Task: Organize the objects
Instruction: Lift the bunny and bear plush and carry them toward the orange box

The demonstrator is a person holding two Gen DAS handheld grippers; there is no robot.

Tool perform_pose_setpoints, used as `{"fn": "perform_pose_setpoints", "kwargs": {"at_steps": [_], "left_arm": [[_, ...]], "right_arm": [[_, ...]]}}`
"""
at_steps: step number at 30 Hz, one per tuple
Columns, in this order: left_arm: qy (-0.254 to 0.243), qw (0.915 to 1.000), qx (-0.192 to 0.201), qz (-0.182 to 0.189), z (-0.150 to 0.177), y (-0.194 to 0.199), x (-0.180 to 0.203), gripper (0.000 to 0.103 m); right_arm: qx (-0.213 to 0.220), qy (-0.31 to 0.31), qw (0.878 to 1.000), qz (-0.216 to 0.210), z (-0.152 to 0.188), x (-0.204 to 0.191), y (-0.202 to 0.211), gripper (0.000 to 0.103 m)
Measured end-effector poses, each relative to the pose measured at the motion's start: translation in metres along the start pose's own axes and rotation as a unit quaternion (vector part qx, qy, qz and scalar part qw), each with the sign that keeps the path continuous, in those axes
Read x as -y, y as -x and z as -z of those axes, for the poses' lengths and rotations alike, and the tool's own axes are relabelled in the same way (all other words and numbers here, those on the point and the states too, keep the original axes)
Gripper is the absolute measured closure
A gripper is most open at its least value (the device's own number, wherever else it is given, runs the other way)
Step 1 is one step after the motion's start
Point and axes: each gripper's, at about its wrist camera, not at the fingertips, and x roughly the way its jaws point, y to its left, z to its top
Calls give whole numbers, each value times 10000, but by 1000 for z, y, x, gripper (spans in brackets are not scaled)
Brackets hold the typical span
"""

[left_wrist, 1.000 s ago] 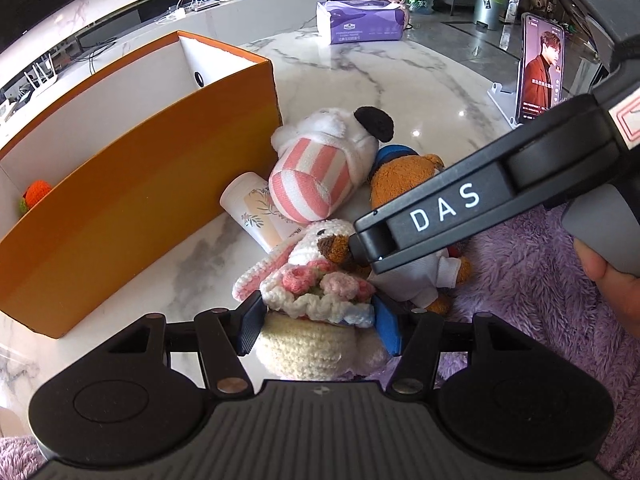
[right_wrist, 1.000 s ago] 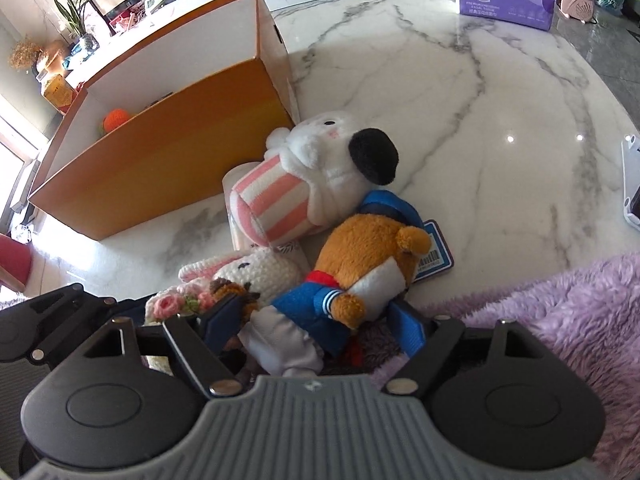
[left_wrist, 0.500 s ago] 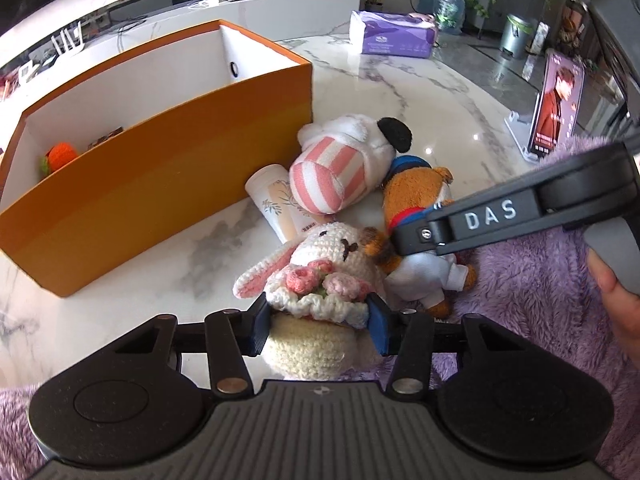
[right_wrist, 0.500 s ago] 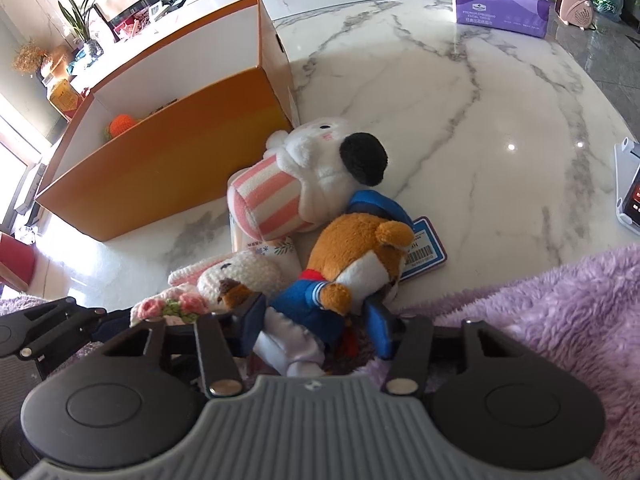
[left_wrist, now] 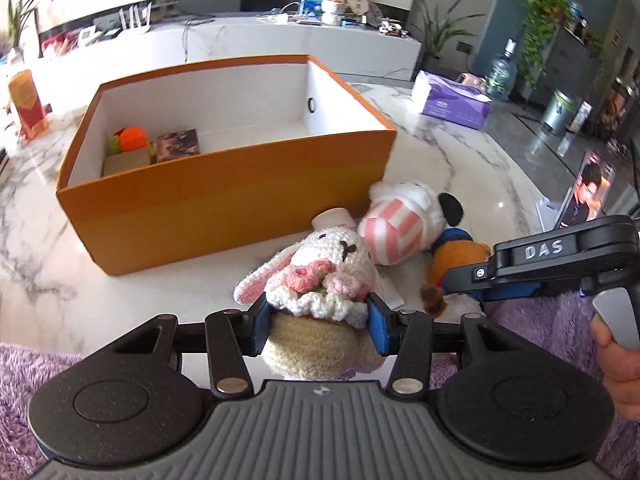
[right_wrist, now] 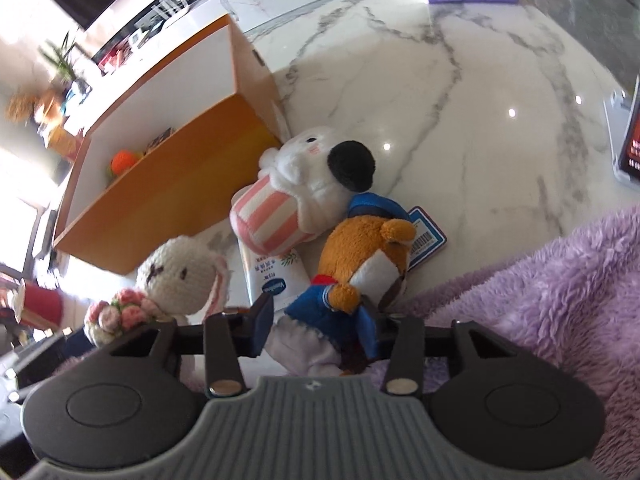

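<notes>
My left gripper is shut on a crocheted white bunny with pink flowers and holds it lifted above the marble table; the bunny also shows in the right wrist view. My right gripper is shut on an orange plush bear in a blue sailor suit, seen from the left wrist view too. A pink-striped white plush and a cream tube lie by the open orange box.
The box holds an orange crocheted item and a small dark box. A purple tissue pack and a phone on a stand stand on the marble table. Purple fleece lies at the near edge.
My left gripper has lifted the bunny up and away from the pile. My right gripper has closed on the bear's body. The box interior has come into view.
</notes>
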Motion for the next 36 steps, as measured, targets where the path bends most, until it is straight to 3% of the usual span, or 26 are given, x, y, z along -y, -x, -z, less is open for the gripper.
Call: {"fn": "perform_pose_setpoints", "kwargs": {"at_steps": [4,9,12,17,23,31,36], "left_arm": [[156,9998,-94,-19,1,-5,-8,47],[193,9997,-120,18,3,-6,-11,47],[197,9997,-132,47,4,-6,-12,47],[224,9996,-135,128,6,-4,-12,47],[327,9992,-25,212,5,11,-15,47],[550,9970,272,478,-14,43,-13,47],[601,9946,503,679,-32,59,-12,47]], "right_arm": [[-136,-296,9995,58,-5,-1,-7,42],[-359,84,9979,525,-2,-16,-25,38],[-334,118,9968,715,1,-17,-32,42],[-366,61,9973,636,0,-12,-36,55],[5,294,9975,644,13,-17,-12,60],[540,1041,9910,648,20,-45,37,60],[910,1398,9852,396,13,-65,58,60]]}}
